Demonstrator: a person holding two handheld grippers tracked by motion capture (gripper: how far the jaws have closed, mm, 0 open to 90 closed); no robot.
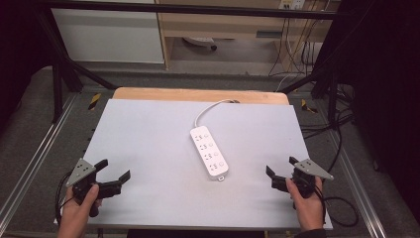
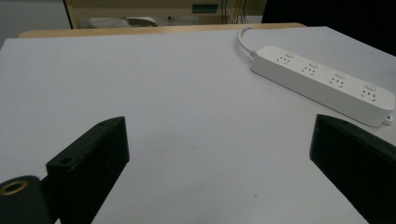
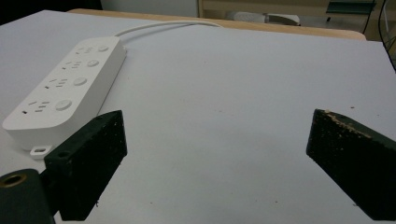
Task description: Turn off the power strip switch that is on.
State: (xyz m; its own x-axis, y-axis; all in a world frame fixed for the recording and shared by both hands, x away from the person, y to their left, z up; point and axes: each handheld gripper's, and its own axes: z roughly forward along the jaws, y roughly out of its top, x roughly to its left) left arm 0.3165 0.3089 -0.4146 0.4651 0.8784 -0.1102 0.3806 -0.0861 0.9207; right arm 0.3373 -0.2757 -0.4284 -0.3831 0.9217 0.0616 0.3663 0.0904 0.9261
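White, smooth, oblong power strip (image 1: 209, 152) with four sockets lies flat on matte grey table (image 1: 148, 144); left gripper (image 1: 115, 171) and right gripper (image 1: 281, 168) gape wide, empty.

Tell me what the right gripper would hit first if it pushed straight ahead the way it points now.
Probably nothing soon: between the right gripper's open fingers lies bare white table. The power strip sits off to one side, so it looks likely to be passed, though depth is unclear.
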